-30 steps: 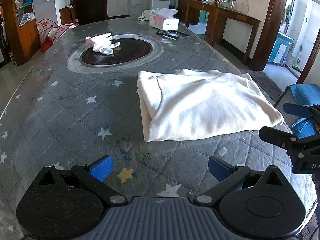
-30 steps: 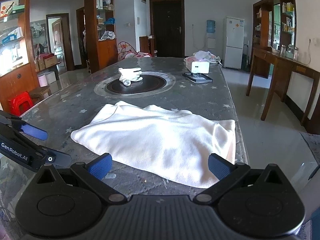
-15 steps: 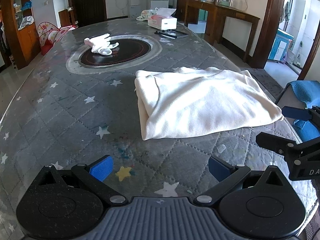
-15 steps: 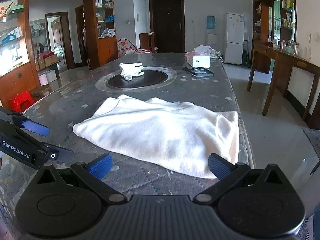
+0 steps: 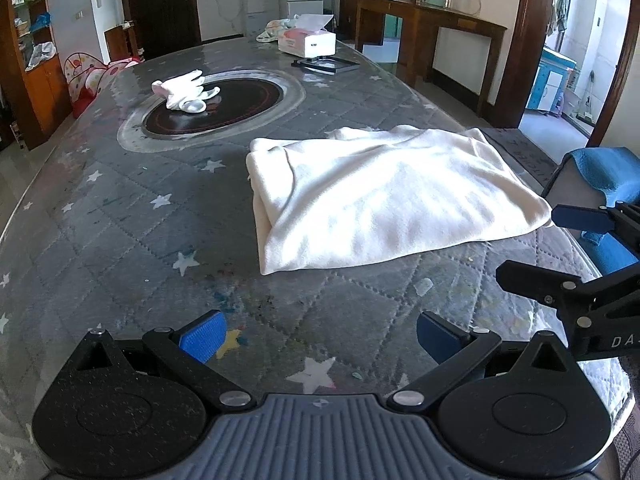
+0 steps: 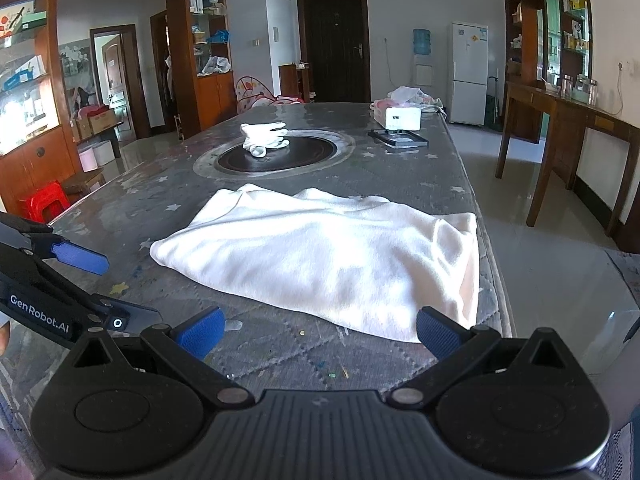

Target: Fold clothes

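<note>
both tongs [image 5: 318, 330] [image 6: 318, 330] gape wide and empty before the folded cream garment [image 5: 384, 196]; white gloves [image 5: 186, 90] lie beyond.

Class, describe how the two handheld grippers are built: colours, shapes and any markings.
Both the left gripper and right gripper have speckled black rounded bodies, black linkage arms with silver rivets, ribbed grey centres and blue-padded fingers. White "GenRobot.AI" lettering marks the left one's side.
</note>
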Tool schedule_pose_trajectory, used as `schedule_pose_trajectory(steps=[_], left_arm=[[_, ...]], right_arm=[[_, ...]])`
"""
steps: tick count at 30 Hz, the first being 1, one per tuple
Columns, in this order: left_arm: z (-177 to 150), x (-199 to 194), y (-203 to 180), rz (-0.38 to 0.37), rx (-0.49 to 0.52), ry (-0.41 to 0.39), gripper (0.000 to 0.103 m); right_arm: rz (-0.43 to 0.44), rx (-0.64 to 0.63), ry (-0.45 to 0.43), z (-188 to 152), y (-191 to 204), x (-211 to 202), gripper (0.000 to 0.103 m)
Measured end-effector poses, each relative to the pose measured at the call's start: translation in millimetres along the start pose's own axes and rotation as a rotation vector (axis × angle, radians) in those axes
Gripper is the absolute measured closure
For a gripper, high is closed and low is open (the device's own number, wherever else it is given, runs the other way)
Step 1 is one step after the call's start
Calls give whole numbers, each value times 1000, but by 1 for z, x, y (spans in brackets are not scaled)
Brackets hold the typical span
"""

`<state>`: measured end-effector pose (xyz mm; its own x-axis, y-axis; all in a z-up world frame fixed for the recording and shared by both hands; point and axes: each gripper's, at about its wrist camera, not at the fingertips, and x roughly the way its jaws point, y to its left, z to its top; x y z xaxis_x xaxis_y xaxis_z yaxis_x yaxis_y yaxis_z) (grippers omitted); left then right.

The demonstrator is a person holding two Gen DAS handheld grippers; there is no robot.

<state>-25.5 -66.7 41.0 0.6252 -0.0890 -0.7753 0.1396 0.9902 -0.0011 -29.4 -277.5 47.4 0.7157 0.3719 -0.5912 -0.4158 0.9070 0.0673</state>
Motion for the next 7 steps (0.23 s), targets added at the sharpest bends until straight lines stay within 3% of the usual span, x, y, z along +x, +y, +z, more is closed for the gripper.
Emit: schedule_pose_trajectory(steps=[7], left_arm=[[-1, -1, -3, -2, 13, -10, 0]], right_arm=[[1, 2, 1, -1, -1, -2, 0]])
